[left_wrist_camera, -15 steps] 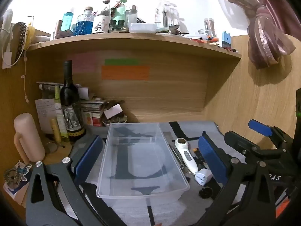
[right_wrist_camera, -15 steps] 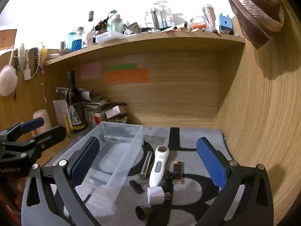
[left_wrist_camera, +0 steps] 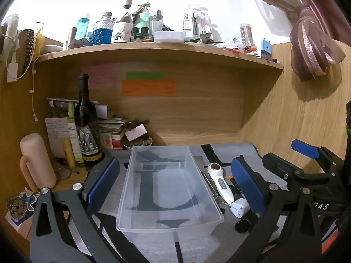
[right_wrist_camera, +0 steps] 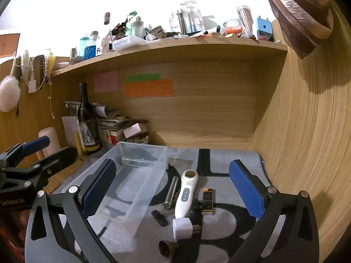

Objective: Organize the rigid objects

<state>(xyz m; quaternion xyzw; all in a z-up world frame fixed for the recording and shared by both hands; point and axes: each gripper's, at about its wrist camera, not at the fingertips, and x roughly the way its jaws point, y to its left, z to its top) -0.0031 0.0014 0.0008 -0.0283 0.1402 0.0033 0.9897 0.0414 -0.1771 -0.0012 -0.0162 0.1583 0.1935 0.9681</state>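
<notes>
Both jaws wide around untouched bin [left_wrist_camera: 169,188].

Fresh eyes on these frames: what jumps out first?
The empty clear bin sits mid-mat between the open left gripper. Right of it lies a cluster of small items, led by a white handheld device and a white plug, framed by the open right gripper.
</notes>
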